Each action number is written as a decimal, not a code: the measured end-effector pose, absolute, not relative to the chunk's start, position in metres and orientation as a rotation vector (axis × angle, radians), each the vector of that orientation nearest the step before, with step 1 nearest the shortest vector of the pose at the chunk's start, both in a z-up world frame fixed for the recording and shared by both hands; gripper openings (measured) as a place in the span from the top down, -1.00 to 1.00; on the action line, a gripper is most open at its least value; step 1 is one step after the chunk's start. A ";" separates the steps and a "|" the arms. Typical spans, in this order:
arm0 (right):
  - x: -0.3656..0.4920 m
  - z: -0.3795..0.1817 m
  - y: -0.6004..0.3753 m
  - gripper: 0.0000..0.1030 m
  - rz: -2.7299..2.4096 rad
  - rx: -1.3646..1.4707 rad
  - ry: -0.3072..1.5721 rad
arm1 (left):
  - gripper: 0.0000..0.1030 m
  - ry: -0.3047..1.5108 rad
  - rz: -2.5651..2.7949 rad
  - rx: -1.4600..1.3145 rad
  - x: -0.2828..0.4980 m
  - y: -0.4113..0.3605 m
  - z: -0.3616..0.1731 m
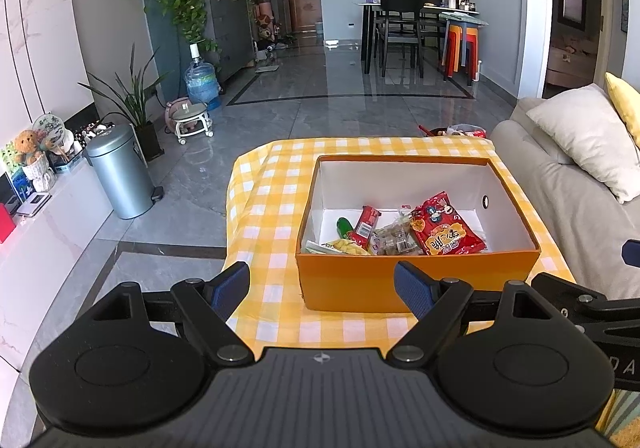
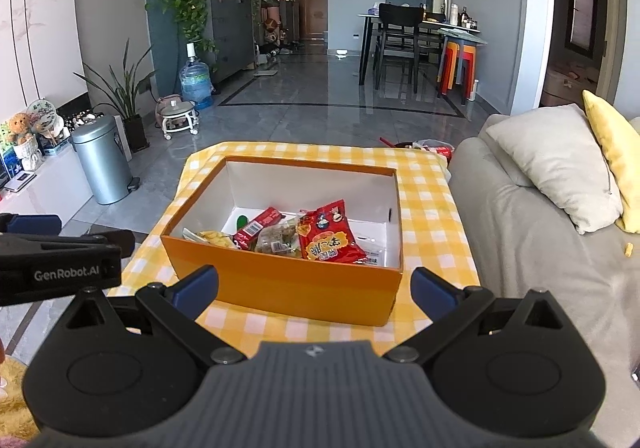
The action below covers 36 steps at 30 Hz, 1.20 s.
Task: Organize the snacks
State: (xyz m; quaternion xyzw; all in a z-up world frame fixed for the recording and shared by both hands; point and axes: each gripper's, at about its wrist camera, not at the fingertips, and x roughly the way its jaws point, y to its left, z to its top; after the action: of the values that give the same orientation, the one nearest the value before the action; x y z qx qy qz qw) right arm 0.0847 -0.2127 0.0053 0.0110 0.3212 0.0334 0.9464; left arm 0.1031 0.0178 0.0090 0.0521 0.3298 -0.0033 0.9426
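Snacks lie ahead of us while our left claw and right claw both hang spread wide, gripping nothing, blue pads apart above the near edge of the counter. Just beyond them sits the orange cardboard box with a white inside, resting on the yellow-and-white checked cloth that covers the counter. Inside the box we see a large red crinkly packet, a slim red wrapper, a clear bag of brown pieces, a yellow packet and a green item. A grey sofa stands just beside the counter on our right, a silver pedal bin on the floor at left.
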 end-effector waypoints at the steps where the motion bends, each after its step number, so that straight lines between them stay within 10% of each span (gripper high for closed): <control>1: 0.085 0.005 -0.213 -0.92 0.067 0.021 0.655 | -0.86 0.672 -0.007 0.108 0.103 0.018 0.009; 36: 0.084 0.001 -0.217 -0.92 0.069 0.064 0.676 | -0.86 0.675 -0.014 0.105 0.098 0.006 0.009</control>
State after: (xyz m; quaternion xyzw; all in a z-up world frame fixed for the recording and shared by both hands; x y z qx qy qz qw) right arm 0.0835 -0.2170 0.0006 0.0312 0.3317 0.0338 0.9423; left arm 0.0985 0.0060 0.0086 0.0513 0.3309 -0.0069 0.9422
